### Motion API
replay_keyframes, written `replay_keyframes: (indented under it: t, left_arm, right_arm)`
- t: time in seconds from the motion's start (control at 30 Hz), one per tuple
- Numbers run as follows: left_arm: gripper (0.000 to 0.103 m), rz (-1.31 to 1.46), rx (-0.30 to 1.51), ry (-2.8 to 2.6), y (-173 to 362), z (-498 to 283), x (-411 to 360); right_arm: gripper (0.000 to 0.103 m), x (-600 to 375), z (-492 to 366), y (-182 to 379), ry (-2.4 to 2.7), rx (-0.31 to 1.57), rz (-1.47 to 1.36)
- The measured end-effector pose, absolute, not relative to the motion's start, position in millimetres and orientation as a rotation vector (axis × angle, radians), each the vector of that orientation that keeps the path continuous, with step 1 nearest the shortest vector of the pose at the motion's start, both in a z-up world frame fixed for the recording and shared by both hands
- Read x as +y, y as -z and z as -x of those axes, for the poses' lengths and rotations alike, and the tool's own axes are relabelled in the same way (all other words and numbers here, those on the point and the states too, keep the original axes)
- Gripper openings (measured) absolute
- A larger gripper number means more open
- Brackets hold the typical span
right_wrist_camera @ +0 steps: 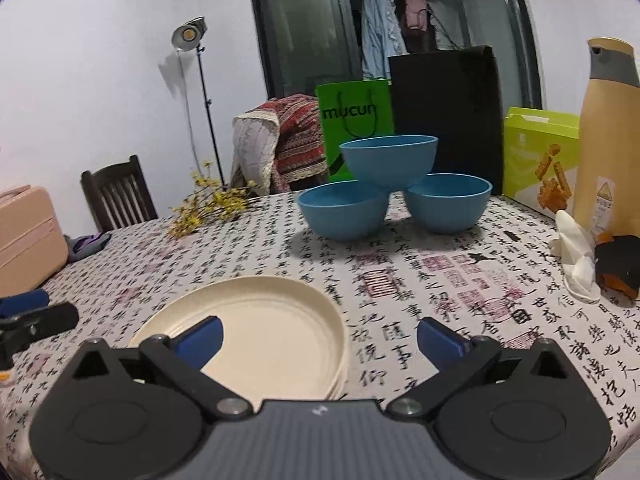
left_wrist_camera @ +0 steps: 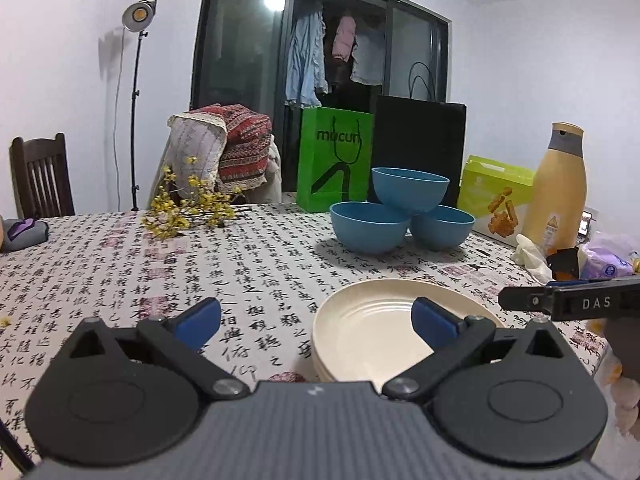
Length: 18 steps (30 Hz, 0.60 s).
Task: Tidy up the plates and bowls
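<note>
Plates (left_wrist_camera: 372, 332), cream-coloured and stacked a few deep, sit on the near part of the table (left_wrist_camera: 120, 264), which is covered by a cloth printed with black calligraphy and pale red seals. We hold our left gripper (left_wrist_camera: 316, 322) low above the cloth with its blue-padded fingers spread wide and nothing between them; its right finger shows in front of the stack, its left finger over bare cloth. Our right gripper (right_wrist_camera: 320, 338) is likewise wide apart and empty, its left finger showing in front of the plates and its right finger over the cloth beside them. Further back stand three blue bowls (left_wrist_camera: 402, 212): two rest side by side on the table and the third sits on top, bridging their rims. Behind the bowls stand a green paper bag (left_wrist_camera: 334, 160) and a black bag (left_wrist_camera: 420, 148). To the right we see a lime-green box (left_wrist_camera: 494, 196) and a tall tan bottle (left_wrist_camera: 556, 188) with a grey collar, with a white glove (right_wrist_camera: 576, 252) lying just in front. A sprig of yellow flowers (left_wrist_camera: 188, 208) lies toward the far left of the table.
</note>
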<state>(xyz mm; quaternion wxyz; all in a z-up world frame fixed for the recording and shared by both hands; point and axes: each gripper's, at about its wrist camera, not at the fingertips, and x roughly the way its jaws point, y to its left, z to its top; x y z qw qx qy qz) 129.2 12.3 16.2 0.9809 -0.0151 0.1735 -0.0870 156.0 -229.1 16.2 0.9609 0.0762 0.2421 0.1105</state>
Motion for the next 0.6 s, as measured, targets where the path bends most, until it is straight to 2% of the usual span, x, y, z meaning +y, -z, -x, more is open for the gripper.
replay_keyframes:
  t: [0.6]
  left_arm:
    - [0.103,0.030,0.365,0.163,-35,-176,-36]
  right_arm:
    - [0.103,-269,-186,-25,-0.136,0.426,-0.146]
